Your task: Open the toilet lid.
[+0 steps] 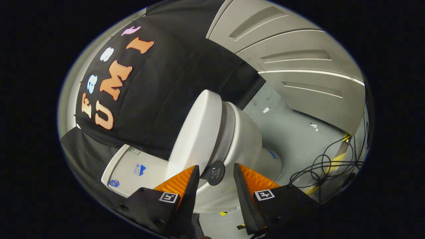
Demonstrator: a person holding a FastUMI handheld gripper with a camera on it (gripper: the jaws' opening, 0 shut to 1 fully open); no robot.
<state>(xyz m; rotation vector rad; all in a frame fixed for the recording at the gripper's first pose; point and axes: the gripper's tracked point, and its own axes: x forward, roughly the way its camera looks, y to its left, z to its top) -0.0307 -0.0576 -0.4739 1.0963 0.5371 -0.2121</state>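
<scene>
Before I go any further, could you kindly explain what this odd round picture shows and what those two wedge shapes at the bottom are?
The picture comes from a wide-angle camera mounted on a hand-held gripper, a two-finger tool that a person carries; there is no robot arm. The two wedges are its fingers, seen from behind, and the camera looks forward along them. The view is tilted, so everything leans.

Just ahead is a white toilet. Its lid is raised a little off the seat. A small dark round tab on the lid's front edge sits in the gap between the fingers. The fingers are open; they do not press on it. Nothing is held.

Around it: the cistern, black cloth as the booth's wall, a grey floor and loose cables.
</scene>
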